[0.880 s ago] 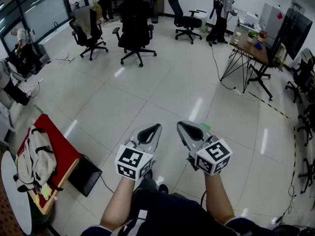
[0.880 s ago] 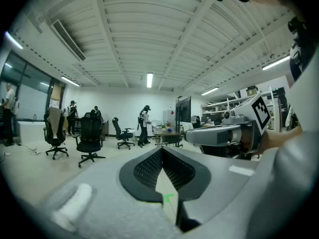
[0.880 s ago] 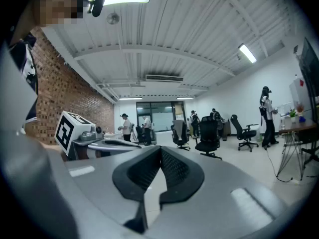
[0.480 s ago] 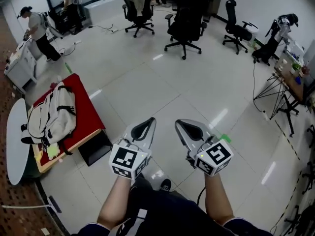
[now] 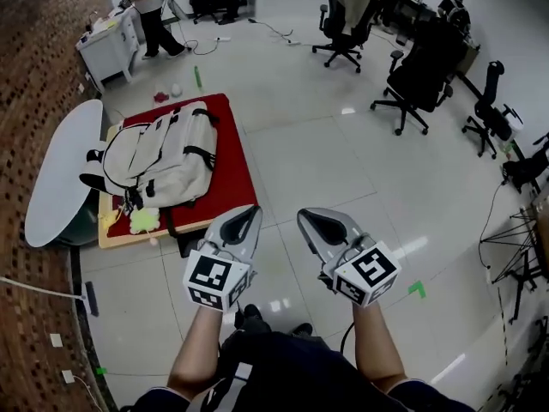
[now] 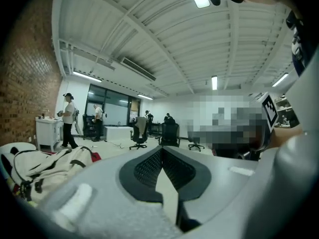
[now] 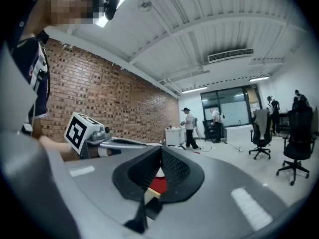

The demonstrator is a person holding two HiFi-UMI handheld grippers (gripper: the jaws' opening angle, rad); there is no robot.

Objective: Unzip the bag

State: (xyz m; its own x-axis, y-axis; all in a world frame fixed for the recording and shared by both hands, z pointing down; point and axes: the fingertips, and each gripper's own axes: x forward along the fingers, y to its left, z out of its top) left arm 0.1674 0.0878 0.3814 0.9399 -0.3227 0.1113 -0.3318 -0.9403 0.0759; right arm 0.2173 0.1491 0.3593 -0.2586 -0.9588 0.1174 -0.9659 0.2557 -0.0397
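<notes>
The left claw [image 5: 244,223] is kept clenched, its jaws pressed together with nothing between them. The right claw [image 5: 316,224] is clenched and empty in the same way. Both are held side by side above the pale tiled floor [image 5: 343,170]. The bag [image 5: 163,157], cream with dark straps, is laid flat on a low red-topped bench [image 5: 236,174], ahead and to the left of the left claw and touched by neither. A yellow-green object [image 5: 143,220] is seen at the bench's near edge, beside the bag. A white round table [image 5: 56,178] is set just left of the bench, and office chairs [image 5: 420,75] are placed farther off.
</notes>
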